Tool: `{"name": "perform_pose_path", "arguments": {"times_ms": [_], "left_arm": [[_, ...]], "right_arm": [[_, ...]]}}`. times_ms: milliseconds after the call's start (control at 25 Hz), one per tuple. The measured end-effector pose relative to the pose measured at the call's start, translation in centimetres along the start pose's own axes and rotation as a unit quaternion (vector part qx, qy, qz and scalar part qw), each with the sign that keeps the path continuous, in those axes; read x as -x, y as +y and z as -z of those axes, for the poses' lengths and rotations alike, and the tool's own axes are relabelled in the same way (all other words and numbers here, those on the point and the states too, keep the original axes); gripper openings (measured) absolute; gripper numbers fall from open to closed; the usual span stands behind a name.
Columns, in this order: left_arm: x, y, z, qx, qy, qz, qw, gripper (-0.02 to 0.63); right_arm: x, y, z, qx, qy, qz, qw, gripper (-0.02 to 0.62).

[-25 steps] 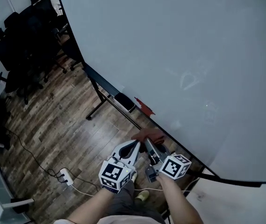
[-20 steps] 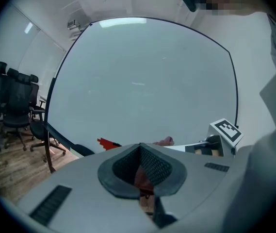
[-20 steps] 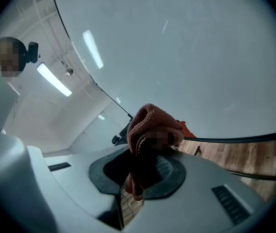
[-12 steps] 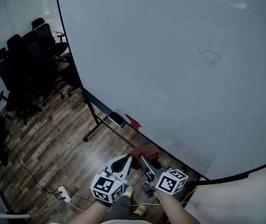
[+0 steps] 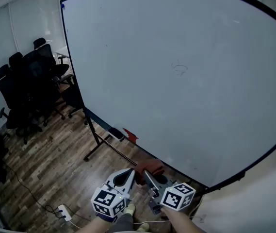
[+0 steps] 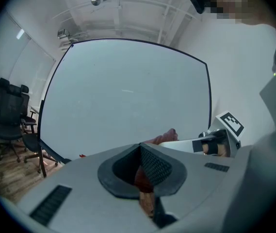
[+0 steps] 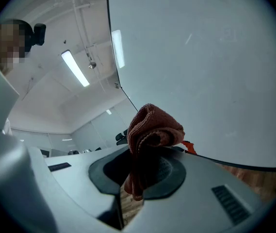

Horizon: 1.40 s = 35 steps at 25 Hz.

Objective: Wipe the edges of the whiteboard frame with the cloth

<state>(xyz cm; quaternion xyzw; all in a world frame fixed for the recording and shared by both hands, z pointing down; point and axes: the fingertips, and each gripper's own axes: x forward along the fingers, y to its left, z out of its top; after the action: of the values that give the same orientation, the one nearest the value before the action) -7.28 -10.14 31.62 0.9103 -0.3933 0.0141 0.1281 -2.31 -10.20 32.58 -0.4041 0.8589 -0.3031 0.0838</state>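
A big whiteboard (image 5: pixel 186 81) with a thin black frame (image 5: pixel 73 67) fills the view ahead. A crumpled reddish-brown cloth (image 5: pixel 150 167) hangs just below the frame's bottom edge. My right gripper (image 5: pixel 150 174) is shut on the cloth (image 7: pixel 152 132), which bulges above the pads (image 7: pixel 169 171). My left gripper (image 5: pixel 131 174) is close beside it on the left, jaws together, tips almost at the cloth. From the left gripper (image 6: pixel 140 166) view, the cloth (image 6: pixel 166 137) and the right gripper's marker cube (image 6: pixel 230 124) show just beyond. A reddish patch shows low between the left pads; what it is stays unclear.
A black eraser (image 5: pixel 114 132) and a small red item (image 5: pixel 129 135) lie on the board's tray. The stand's foot (image 5: pixel 96 149) rests on the wood floor. Black office chairs (image 5: pixel 26 81) crowd the left. A white power strip (image 5: pixel 63 210) with cables lies on the floor.
The head view has tilted upward, so the board's top and left frame edges now show. Both grippers stay together low by the bottom edge, the cloth still held in the right one.
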Motion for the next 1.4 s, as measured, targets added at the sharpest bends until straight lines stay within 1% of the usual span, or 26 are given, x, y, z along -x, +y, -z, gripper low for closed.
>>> {"name": "perform_pose_path", "arguments": {"times_ms": [200, 400, 520, 680, 800, 1000, 1400], "left_arm": [[1.9, -3.5, -2.2, -0.012, -0.009, 0.012, 0.9998, 0.009], [2.7, -5.5, -2.9, -0.02, -0.022, 0.016, 0.9994, 0.009], [2.9, -6.7, -3.4, -0.027, -0.025, 0.021, 0.9991, 0.009], [3.2, -8.3, -4.0, -0.043, -0.027, 0.026, 0.9984, 0.009], [3.1, -9.1, -4.2, -0.047, -0.026, 0.03, 0.9981, 0.009], [2.8, -10.1, -3.5, -0.048, -0.018, 0.033, 0.9981, 0.009], [3.6, -11.1, -3.0, -0.054, -0.011, 0.037, 0.9978, 0.009]], "right_arm": [[3.9, 3.3, -1.7, 0.043, -0.005, 0.001, 0.999, 0.055], [5.8, 5.0, -2.4, 0.078, -0.009, -0.005, 0.997, 0.055], [6.8, 5.5, -2.6, 0.094, -0.009, -0.002, 0.996, 0.055], [8.4, 5.5, -3.0, 0.124, -0.002, 0.01, 0.992, 0.055], [9.5, 5.3, -3.3, 0.143, 0.0, 0.02, 0.989, 0.054], [10.7, 4.8, -3.3, 0.145, -0.001, 0.023, 0.989, 0.054], [11.6, 5.3, -2.8, 0.15, 0.002, 0.021, 0.988, 0.054]]}}
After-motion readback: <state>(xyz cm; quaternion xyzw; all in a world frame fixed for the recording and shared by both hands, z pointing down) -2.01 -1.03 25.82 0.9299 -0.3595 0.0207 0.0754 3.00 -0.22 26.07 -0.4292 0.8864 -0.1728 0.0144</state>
